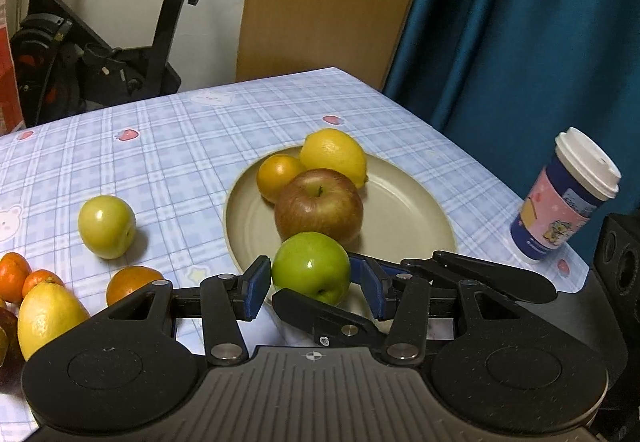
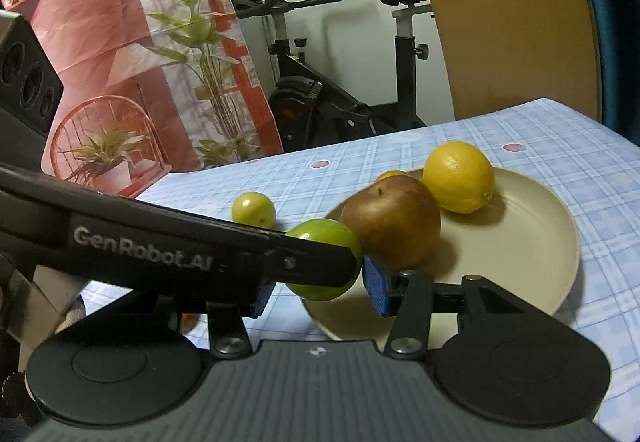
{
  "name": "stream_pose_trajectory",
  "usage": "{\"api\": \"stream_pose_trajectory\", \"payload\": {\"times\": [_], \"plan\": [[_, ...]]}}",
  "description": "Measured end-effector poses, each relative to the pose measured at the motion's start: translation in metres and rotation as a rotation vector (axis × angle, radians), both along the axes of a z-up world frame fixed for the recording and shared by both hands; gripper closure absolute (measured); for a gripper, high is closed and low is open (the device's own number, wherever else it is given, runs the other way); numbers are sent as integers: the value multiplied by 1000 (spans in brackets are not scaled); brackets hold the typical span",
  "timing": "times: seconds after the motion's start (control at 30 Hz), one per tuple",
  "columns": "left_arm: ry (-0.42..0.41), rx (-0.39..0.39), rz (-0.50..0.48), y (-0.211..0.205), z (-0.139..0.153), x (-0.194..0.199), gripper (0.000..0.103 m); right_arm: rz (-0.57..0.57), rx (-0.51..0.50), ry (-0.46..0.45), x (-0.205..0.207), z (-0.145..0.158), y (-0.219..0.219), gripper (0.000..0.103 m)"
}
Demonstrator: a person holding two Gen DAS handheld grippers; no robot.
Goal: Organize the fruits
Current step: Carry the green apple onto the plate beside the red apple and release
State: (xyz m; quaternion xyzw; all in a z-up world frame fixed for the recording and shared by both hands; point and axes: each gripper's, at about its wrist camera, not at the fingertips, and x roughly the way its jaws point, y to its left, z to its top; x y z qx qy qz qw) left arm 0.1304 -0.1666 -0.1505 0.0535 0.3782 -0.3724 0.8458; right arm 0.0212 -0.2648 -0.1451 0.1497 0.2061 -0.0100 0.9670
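The left tongs pinch a green apple at the near rim of the plate, beside a red apple. The right tongs are spread around that same apple.

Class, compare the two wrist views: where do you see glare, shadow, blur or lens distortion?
Left wrist view: sharp, with small glare spots on the green apple and yellow-green fruit; the table edge bows from the fisheye. Right wrist view: softer, the red apple slightly blurred; the lemon casts a shadow on the plate.
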Motion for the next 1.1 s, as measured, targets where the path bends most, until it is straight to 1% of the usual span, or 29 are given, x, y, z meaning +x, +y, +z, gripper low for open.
{"api": "stream_pose_trajectory", "payload": {"times": [0.07,0.17,0.4,0.53,0.63,0.7,0.8,0.97,1.1], "plan": [[8,-2,12,0,-3,5,52,-1,-1,0,3,-1,-1,53],[14,-4,29,0,-7,13,52,-3,34,7,7,-4,-4,53],[-3,6,68,-6,-12,27,51,-13,-16,19,21,-5,-1,53],[-26,16,91,-9,-14,33,51,-22,-21,39,28,-8,-3,53],[-34,22,97,-10,-14,36,49,-34,-15,58,33,-9,-4,53],[-31,28,99,-11,-13,35,46,-39,-8,55,34,-9,-5,54],[-35,32,102,-7,-10,34,46,-41,-17,44,32,-7,-3,53],[-53,12,110,6,1,27,46,-35,-48,-10,22,-4,2,45],[-73,-9,129,26,15,21,46,-36,-67,-34,15,-2,5,43]]}}
